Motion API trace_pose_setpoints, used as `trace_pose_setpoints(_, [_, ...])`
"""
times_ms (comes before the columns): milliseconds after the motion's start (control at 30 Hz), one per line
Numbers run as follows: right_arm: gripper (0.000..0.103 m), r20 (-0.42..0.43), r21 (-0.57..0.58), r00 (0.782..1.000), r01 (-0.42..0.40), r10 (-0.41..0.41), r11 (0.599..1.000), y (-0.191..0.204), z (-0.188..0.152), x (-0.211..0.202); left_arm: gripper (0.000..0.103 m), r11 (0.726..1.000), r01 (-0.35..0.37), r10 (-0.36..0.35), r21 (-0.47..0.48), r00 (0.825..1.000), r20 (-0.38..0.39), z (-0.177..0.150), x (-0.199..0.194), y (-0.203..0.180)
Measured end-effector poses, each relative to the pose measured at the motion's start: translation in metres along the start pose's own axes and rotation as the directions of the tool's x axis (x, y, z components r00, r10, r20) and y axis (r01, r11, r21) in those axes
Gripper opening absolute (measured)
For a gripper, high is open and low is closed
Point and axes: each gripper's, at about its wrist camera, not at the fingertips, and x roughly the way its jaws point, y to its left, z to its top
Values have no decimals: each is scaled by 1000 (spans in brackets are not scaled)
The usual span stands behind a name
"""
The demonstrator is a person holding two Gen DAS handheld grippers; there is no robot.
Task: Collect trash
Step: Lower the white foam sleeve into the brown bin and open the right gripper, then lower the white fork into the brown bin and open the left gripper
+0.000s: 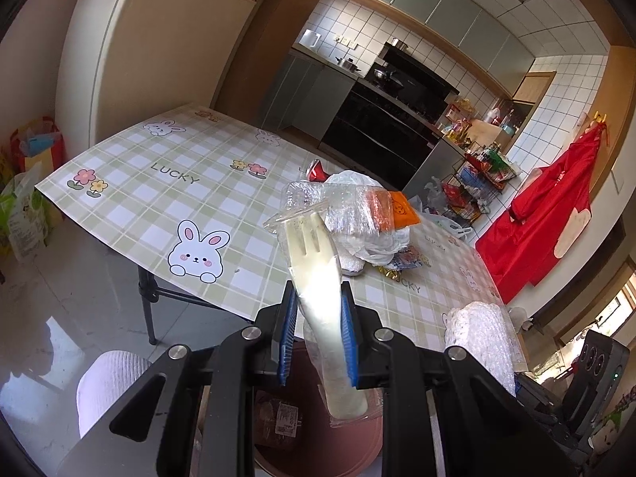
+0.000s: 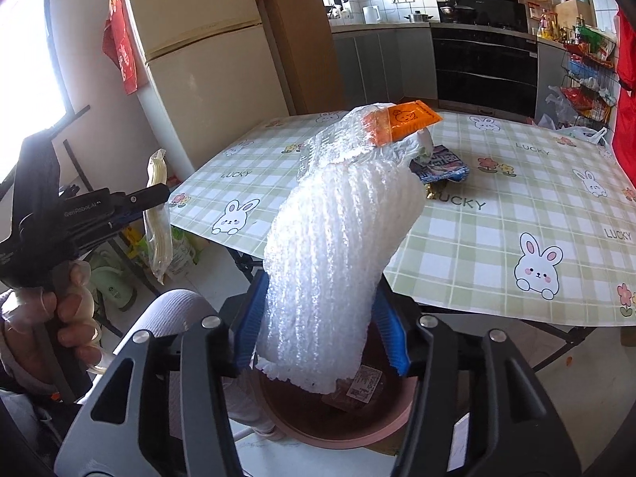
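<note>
My left claw (image 1: 318, 330) grips a wrapped plastic fork (image 1: 314, 262); my right claw (image 2: 322, 330) clamps a bubble wrap roll (image 2: 338, 246), both above the pink bin (image 2: 318, 429).

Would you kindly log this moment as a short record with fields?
left gripper: shut on cream plastic fork in clear wrapper
right gripper: shut on white bubble-wrap bundle
bin: pink round bin below both grippers, some packaging already inside
table: green checked bunny tablecloth
trash left on table: pile of clear plastic bags, blue snack wrapper
</note>
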Motion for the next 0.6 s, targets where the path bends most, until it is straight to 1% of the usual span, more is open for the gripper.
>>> trace_pose_setpoints(233, [68, 1, -14, 1000, -10, 10, 1000, 5, 0, 3, 21, 1000, 4, -4, 11, 1000, -17, -3, 6, -2])
trace_pose_setpoints(300, [75, 5, -12, 1000, -14, 14, 1000, 5, 0, 3, 21, 1000, 5, -5, 14, 1000, -14, -4, 5, -3])
trace_pose_setpoints(367, [75, 17, -13, 1000, -10, 10, 1000, 6, 1, 0, 21, 1000, 5, -5, 16, 1000, -12, -4, 5, -4])
trace_pose_setpoints(433, [80, 37, -14, 999, 7, -7, 1000, 5, 3, -4, 21, 1000, 9, -9, 19, 1000, -14, -4, 5, -4])
trace_pose_setpoints(500, [93, 72, -3, 997, 38, -38, 999, 3, 6, -10, 21, 1000, 13, -13, 28, 1000, -15, -5, 5, -7])
trace_pose_setpoints(567, [97, 109, 18, 992, 69, -70, 997, -1, 8, -16, 21, 999, 22, -22, 43, 1000, -16, -5, 6, -9])
trace_pose_setpoints(600, [97, 122, 29, 990, 69, -72, 997, -3, 9, -19, 21, 998, 33, -32, 47, 999, -20, -5, 6, -10])
